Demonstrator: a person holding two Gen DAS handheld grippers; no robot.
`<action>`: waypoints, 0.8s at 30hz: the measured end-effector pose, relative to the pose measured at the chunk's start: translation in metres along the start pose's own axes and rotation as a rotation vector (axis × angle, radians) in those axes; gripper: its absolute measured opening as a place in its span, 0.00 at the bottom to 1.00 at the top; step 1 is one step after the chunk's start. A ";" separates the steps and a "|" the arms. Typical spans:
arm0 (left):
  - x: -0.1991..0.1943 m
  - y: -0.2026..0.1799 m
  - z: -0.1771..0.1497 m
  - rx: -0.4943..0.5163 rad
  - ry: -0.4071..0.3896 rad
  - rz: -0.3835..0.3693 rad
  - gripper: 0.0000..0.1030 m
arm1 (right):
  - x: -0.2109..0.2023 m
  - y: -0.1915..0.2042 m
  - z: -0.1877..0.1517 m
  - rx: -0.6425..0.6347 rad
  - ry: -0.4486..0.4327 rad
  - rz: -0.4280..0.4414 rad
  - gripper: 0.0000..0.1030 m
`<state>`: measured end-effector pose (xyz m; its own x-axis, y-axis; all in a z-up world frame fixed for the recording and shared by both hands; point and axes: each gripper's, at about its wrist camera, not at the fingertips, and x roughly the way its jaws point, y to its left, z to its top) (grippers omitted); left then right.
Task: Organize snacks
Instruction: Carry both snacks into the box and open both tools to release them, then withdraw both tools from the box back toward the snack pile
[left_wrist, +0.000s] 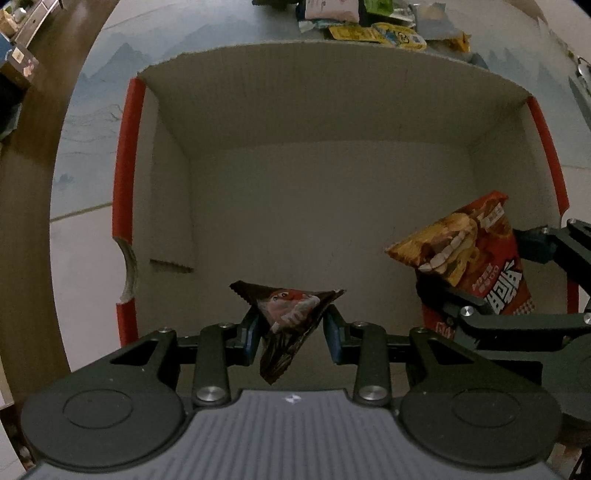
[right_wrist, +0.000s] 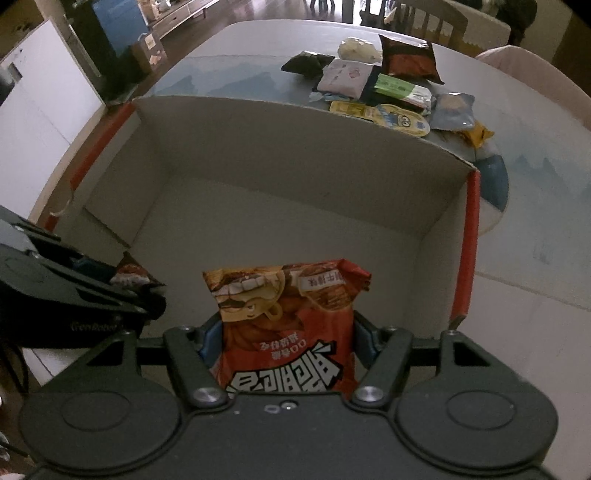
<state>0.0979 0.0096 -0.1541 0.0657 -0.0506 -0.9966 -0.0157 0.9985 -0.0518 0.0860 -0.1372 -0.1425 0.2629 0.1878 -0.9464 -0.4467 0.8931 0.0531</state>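
Observation:
My left gripper is shut on a small dark brown snack packet, held over the floor of a white cardboard box with red edges. My right gripper is shut on a red and orange snack bag, held upright inside the same box. In the left wrist view that red bag hangs at the right, with the right gripper around it. The right wrist view shows the left gripper's dark body at the left edge and a corner of the brown packet.
Several loose snack packets lie in a heap on the table beyond the box's far wall, also seen as the packet heap at the top of the left wrist view. The table has a pale top with a blue landscape print. Chairs stand behind it.

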 end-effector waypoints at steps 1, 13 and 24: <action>0.001 0.000 -0.001 0.003 0.001 -0.001 0.34 | 0.000 0.000 0.000 -0.004 0.001 0.000 0.66; -0.001 0.008 -0.006 -0.011 -0.024 -0.033 0.43 | -0.004 0.001 0.002 -0.025 0.001 -0.002 0.71; -0.049 0.001 -0.016 0.034 -0.152 -0.047 0.43 | -0.051 -0.007 0.009 0.005 -0.085 0.050 0.76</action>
<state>0.0786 0.0131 -0.1063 0.2161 -0.0959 -0.9717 0.0245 0.9954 -0.0928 0.0833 -0.1492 -0.0912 0.3123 0.2664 -0.9119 -0.4569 0.8837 0.1017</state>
